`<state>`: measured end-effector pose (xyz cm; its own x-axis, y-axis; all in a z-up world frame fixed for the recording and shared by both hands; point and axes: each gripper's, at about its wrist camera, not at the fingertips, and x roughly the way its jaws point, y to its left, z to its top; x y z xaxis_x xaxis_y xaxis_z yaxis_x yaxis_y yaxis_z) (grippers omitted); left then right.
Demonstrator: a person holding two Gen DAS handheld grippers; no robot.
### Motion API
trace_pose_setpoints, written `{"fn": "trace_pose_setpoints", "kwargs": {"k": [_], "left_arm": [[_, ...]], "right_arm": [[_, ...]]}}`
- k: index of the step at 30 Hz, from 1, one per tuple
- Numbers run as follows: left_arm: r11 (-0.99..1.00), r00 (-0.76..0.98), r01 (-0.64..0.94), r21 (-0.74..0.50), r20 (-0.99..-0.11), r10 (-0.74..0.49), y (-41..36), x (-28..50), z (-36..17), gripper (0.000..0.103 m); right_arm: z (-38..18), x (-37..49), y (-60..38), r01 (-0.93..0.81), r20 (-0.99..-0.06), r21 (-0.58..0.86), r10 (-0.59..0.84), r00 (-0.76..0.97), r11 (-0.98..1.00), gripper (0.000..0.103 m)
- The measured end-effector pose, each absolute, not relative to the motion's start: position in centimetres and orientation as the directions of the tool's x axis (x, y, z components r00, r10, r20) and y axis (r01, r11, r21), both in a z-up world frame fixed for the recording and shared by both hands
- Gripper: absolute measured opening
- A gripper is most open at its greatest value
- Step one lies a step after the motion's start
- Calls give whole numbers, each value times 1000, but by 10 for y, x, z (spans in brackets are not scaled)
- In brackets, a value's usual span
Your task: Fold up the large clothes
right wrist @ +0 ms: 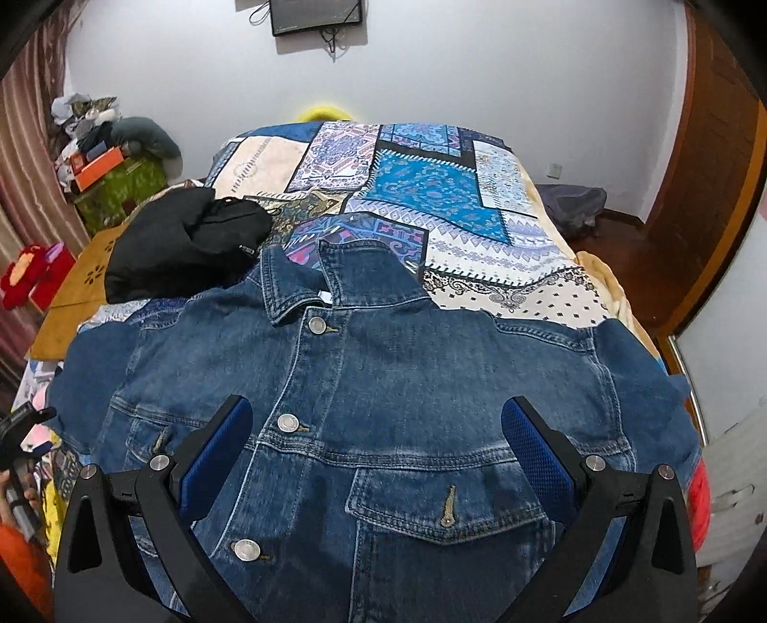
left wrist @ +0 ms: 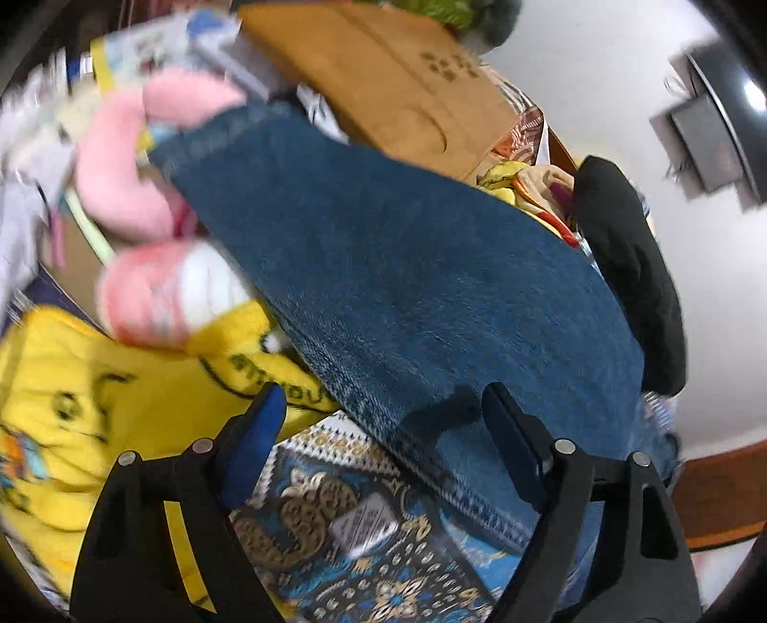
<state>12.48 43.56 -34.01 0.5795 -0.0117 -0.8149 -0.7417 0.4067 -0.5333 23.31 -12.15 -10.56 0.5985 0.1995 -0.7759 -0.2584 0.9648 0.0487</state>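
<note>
On the bed, the jacket is lying flat, buttoned. Both hand-held grippers, left at the sleeve around 9 o'clock and right, are hovering spread, pinching nothing; the left should be catching the sleeve's edge squarely.

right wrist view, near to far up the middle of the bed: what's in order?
Right gripper, open → denim jacket chest pocket flap → jacket collar → patchwork bedspread → yellow item at the far edge of the bed → wall-mounted screen.

A bed with a blue patchwork cover stands by a white wall. A brown door is on the right.
</note>
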Motion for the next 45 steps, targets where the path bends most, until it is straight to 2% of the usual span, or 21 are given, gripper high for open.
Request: {"fn": "trace_pose_setpoints", "kwargs": {"k": [5,7,9,10,14,19,23,30,34,38,45], "left_arm": [[298,613,-747,-595,-789,-38,452,122,-361,68],[311,606,-756,-576,-795,2,449,122,-354,57],[376,562,-779,-502,-825,63,447,128,-341,30],[407,543,-785,-468,-835,87,446,131,-337,22],[507,506,-779,-370,-848,158,437,144,-312,6],[601,555,-734,-316,-790,262,415,157,-251,4],[673,652,-654,-345,-708,271,395,170,-193,3],[845,830,-398,-356,-533,167,307,204,-89,3],[916,872,-229,-330,-487,42,237,229,-61,3],[950,854,-99,-297,-516,-73,169,255,-63,3],[957,694,60,-285,-677,-245,75,287,-122,3]], "right_arm": [[-108,236,-116,-271,-780,33,195,595,962,103],[-107,235,-116,-271,-780,32,194,596,962,103],[-106,234,-117,-268,-777,31,192,600,963,103],[-105,233,-118,-266,-775,33,192,602,963,103],[-101,231,-126,-257,-768,56,206,607,965,103],[-93,225,-133,-250,-755,48,199,624,967,103],[-86,223,-140,-248,-745,42,196,638,968,103],[-79,218,-153,-252,-724,30,195,661,967,103],[-79,216,-162,-261,-718,28,201,667,965,103],[-82,213,-171,-270,-719,20,202,665,963,103],[-89,211,-188,-278,-731,-16,179,659,961,103]]}}
